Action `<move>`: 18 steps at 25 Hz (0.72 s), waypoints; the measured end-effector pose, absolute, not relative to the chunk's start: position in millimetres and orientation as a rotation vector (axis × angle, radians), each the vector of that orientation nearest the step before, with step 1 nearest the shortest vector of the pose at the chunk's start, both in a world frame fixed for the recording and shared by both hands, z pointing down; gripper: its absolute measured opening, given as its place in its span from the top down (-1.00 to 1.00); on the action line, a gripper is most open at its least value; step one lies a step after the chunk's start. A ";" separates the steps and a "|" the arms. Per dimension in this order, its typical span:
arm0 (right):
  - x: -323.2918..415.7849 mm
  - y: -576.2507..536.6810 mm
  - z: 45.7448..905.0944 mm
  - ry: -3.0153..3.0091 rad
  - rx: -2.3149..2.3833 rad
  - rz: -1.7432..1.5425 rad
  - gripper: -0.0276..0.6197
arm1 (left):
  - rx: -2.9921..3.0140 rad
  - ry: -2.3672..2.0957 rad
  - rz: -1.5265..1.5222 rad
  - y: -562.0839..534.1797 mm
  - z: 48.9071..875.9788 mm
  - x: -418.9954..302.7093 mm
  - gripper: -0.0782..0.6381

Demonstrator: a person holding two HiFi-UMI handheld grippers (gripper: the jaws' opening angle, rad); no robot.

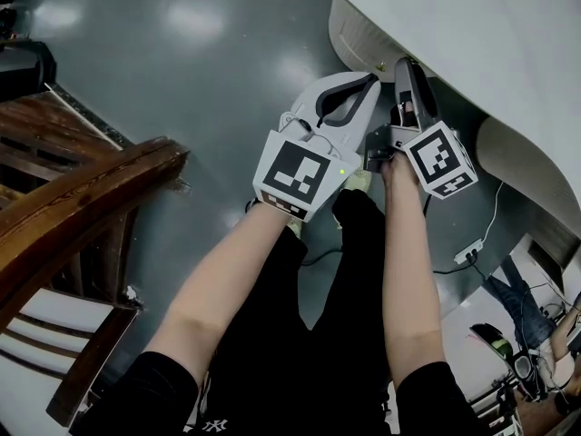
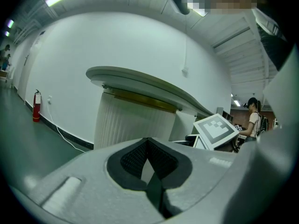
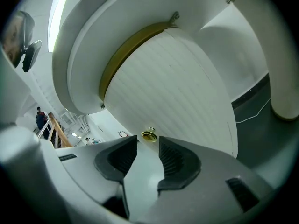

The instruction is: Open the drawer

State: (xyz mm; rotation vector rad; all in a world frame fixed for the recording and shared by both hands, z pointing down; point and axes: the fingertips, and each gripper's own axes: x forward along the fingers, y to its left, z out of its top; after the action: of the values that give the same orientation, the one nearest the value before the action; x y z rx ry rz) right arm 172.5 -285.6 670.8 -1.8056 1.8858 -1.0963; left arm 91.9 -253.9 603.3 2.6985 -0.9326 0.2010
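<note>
The drawer front is a white ribbed curved panel (image 3: 177,87) under a white rounded counter top (image 1: 472,34), with a brass band along its upper edge. A small brass knob (image 3: 149,135) sticks out of it. My right gripper (image 3: 148,144) is open, and the knob sits just beyond its fingertips, in line with the gap; nothing is between the pads. In the head view the right gripper (image 1: 406,69) points at the counter's underside. My left gripper (image 1: 372,82) hangs beside it, shut and empty, tips touching (image 2: 148,140), facing the ribbed panel (image 2: 131,125) from farther off.
A dark wooden chair (image 1: 82,189) stands at the left. A white cable and power strip (image 1: 467,250) lie on the grey floor at the right. A red fire extinguisher (image 2: 36,105) stands by the far wall, and a person (image 2: 254,118) is far off.
</note>
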 end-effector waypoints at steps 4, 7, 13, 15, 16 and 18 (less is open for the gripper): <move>173.4 -293.9 672.0 1.889 -1.813 -1.091 0.47 | 2.695 -0.934 0.195 -259.0 603.6 92.4 0.76; 176.6 -298.5 673.6 1.894 -1.820 -1.082 0.50 | 2.686 -0.935 0.192 -261.6 606.0 94.9 0.76; 176.9 -299.0 672.0 1.917 -1.836 -1.059 0.58 | 2.675 -0.937 0.186 -263.6 606.0 95.3 0.76; 177.8 -297.4 670.8 1.917 -1.844 -1.063 0.58 | 2.668 -0.939 0.187 -262.0 604.4 94.6 0.76; 177.8 -296.9 670.6 1.920 -1.849 -1.065 0.58 | 2.664 -0.940 0.188 -261.4 603.9 93.9 0.76; 175.3 -294.7 670.8 1.930 -1.856 -1.069 0.58 | 2.653 -0.941 0.189 -260.2 603.0 91.9 0.76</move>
State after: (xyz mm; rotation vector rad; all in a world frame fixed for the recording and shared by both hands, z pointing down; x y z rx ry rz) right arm 175.3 -294.7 670.8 -1.8556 1.9305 -1.0685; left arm 91.9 -260.2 603.0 2.6526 -0.9413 0.1886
